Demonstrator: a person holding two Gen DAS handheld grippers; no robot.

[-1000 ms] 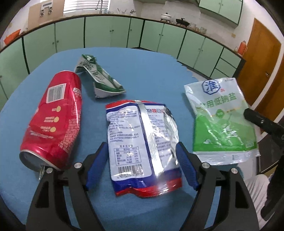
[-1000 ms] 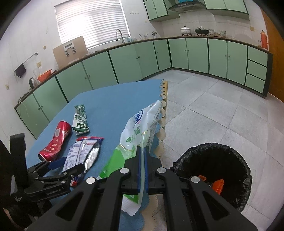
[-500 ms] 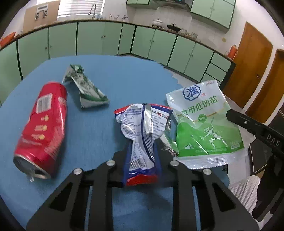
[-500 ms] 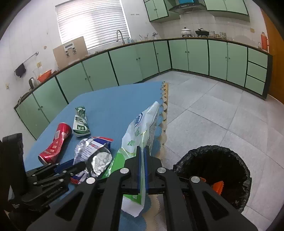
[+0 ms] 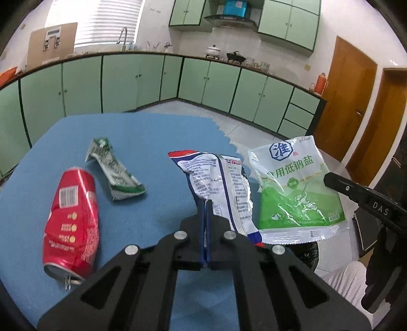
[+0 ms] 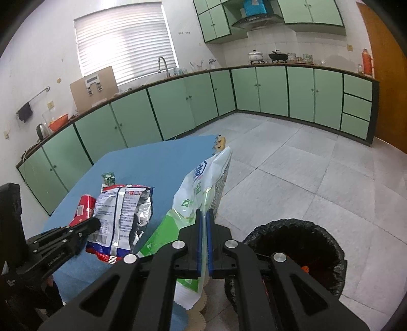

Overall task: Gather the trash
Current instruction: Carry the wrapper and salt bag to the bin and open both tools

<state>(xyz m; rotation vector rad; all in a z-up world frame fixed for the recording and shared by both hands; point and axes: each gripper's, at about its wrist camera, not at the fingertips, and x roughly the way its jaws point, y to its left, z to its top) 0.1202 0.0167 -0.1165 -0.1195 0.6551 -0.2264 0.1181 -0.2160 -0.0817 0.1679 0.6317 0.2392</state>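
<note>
Only the right wrist view shows the black-lined bin (image 6: pixel 295 252). Left gripper (image 5: pixel 206 203) fingers pinch a crinkled blue-white wrapper (image 5: pixel 221 183); right gripper (image 6: pixel 203 212) fingers clamp the green-white salt bag (image 6: pixel 203 178), both above the blue counter (image 5: pixel 142 142).

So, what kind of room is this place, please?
Most likely a home kitchen. Green cabinets run under a long counter, which carries a sink tap, and a pot stands under a range hood. The trash lies on a blue table.
</note>
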